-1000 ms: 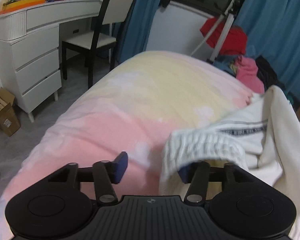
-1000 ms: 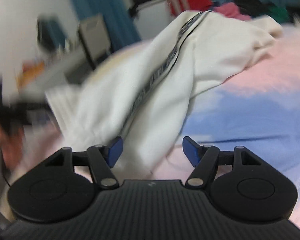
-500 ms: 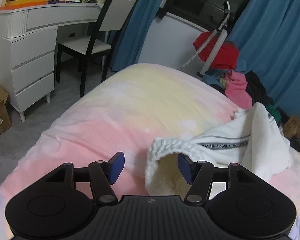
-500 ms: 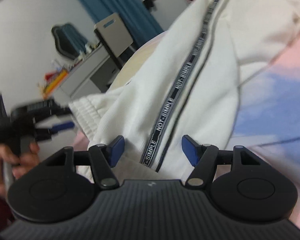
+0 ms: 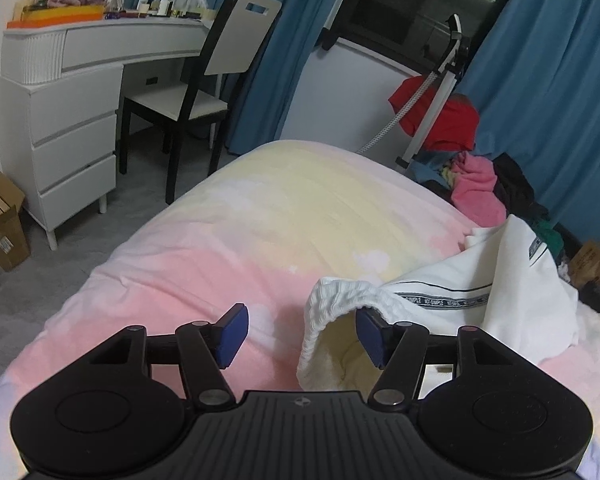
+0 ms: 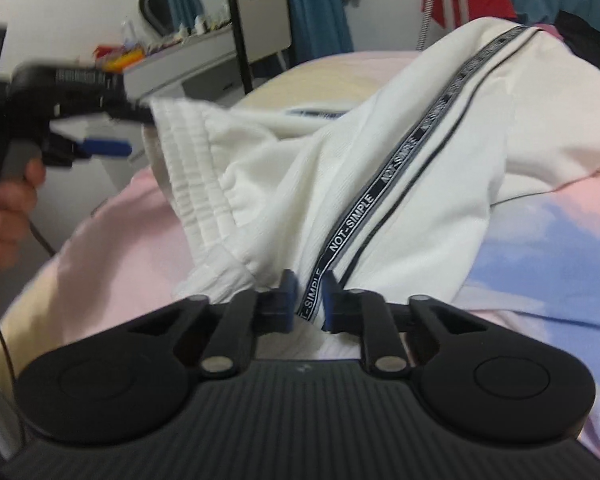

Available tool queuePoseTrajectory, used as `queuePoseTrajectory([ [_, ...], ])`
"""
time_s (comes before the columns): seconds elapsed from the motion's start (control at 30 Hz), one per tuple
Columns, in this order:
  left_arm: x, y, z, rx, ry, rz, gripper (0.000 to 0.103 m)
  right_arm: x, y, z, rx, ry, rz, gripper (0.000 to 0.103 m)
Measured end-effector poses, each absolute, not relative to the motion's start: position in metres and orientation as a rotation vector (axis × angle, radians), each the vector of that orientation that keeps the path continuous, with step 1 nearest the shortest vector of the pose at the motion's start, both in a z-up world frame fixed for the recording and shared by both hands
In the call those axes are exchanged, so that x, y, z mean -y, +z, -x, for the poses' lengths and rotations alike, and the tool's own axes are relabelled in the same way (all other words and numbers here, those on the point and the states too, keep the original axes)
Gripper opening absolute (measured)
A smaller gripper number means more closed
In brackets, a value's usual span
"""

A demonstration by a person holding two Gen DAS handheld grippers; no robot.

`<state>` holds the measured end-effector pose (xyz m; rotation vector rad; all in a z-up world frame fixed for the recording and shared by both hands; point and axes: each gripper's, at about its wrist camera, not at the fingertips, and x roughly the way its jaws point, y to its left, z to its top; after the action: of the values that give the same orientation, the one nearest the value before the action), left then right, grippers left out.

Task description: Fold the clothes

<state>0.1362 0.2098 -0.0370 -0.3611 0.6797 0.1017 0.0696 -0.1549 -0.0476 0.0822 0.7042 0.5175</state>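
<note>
White track pants [image 5: 460,300] with a black "NOT-SIMPLE" side stripe [image 6: 384,184] lie bunched on the bed. My left gripper [image 5: 300,334] is open; its right finger sits inside the ribbed waistband opening [image 5: 340,296], the left finger outside over the blanket. My right gripper [image 6: 308,300] is shut on the pants at the side stripe near the waistband. The left gripper also shows in the right wrist view [image 6: 112,128], hooked into the waistband and held by a hand.
The bed has a pink, yellow and blue blanket [image 5: 260,208]. A white dresser [image 5: 60,120] and a chair [image 5: 204,92] stand at left. A garment steamer pole [image 5: 436,88] and a clothes pile [image 5: 476,188] are beyond the bed's far end.
My right gripper has closed on the pants at the side stripe. My left gripper has lifted, and its right finger now sits inside the waistband opening.
</note>
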Motion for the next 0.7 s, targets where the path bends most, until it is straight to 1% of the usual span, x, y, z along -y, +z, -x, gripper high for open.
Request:
queuePoseTrajectory([
  [0.2,-0.216,-0.031,-0.121,-0.684,0.106,0.312,0.067,0.210,0.001,-0.025,-0.585,0.368,-0.187,0.005],
  [0.3,-0.216,-0.029,-0.117,-0.706,0.100,0.291,0.069,0.255,0.006,-0.007,-0.618,0.264,-0.305,0.005],
  [0.43,-0.216,-0.025,-0.109,-0.714,0.080,0.293,0.072,0.304,-0.016,-0.002,-0.732,0.147,-0.522,0.004],
  [0.47,-0.216,-0.023,-0.106,-0.711,0.079,0.293,0.074,0.311,-0.020,-0.002,-0.735,0.116,-0.541,0.004],
  [0.5,-0.216,-0.021,-0.102,-0.704,0.076,0.295,0.075,0.316,-0.022,-0.002,-0.726,0.098,-0.565,0.006],
  [0.57,-0.218,-0.017,-0.093,-0.678,0.060,0.311,0.081,0.326,-0.024,-0.003,-0.689,0.097,-0.655,0.007],
  [0.67,-0.221,-0.012,-0.086,-0.631,0.030,0.352,0.085,0.331,-0.028,-0.011,-0.652,0.163,-0.768,0.009],
  [0.7,-0.222,-0.011,-0.087,-0.616,0.019,0.369,0.086,0.325,-0.031,-0.016,-0.654,0.190,-0.788,0.019],
])
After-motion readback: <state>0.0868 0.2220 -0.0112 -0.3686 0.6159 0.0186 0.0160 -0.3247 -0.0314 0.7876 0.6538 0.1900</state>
